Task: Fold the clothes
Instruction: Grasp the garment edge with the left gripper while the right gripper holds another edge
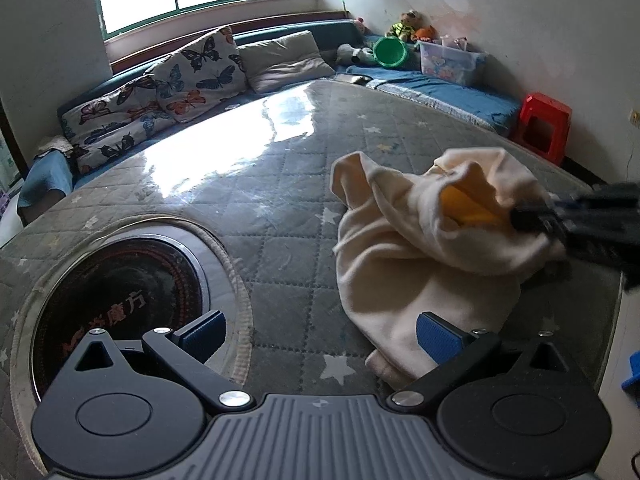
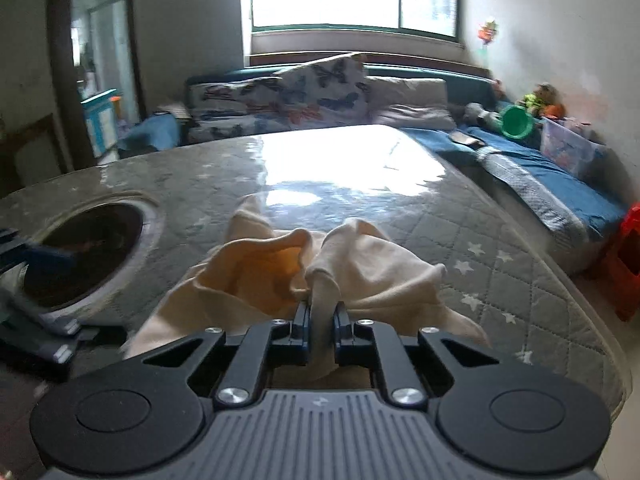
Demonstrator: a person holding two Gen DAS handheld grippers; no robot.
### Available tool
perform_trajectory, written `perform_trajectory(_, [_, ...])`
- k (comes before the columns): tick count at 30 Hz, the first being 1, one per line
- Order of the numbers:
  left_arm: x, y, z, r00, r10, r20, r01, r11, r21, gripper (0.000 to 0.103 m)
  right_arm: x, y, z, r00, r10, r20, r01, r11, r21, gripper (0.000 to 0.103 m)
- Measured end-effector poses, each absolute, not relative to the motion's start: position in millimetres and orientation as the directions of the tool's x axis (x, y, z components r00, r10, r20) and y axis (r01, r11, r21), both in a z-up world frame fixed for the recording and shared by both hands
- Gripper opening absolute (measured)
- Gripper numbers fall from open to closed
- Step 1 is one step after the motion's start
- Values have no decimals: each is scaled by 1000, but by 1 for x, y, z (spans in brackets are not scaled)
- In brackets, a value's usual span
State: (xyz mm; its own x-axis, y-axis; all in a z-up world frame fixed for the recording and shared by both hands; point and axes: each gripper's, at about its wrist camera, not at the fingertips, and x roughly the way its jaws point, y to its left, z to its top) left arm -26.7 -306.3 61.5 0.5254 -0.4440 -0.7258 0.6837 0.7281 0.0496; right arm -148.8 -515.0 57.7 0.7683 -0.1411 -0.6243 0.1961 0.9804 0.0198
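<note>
A crumpled cream garment with a yellow patch inside lies on the grey quilted table cover. My left gripper hovers open just above the near hem; its right blue pad sits over the cloth, the left pad over the bare cover. In the left wrist view my right gripper comes in from the right and pinches a raised fold. In the right wrist view the cream garment bunches up ahead, and my right gripper is shut on a strip of it.
A round dark heater plate is set into the table at the left. Butterfly cushions line a bench under the window. A green basin, a plastic box and a red stool stand at the right.
</note>
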Motion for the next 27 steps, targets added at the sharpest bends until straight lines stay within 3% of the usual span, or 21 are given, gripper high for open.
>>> perform_trajectory(11, [-22,-306,76,521,-503,-690,684,729,-15,102,-189,-461,57,733,79,-676,-107,994,1,9])
perform_trajectory(15, [-19,-310,71,491,-524,-696,699,714,-44,89,-202,-442,55,703,132,-699,-186,983,-1,9])
perform_trajectory(18, [-14,-313,67,460,-536,-708,708,702,-72,79,-207,-441,54,692,143,-707,-189,982,14,9])
perform_trajectory(27, [11,-328,53,375,-578,-724,698,690,-189,77,-214,-452,58,697,143,-703,-146,988,57,9])
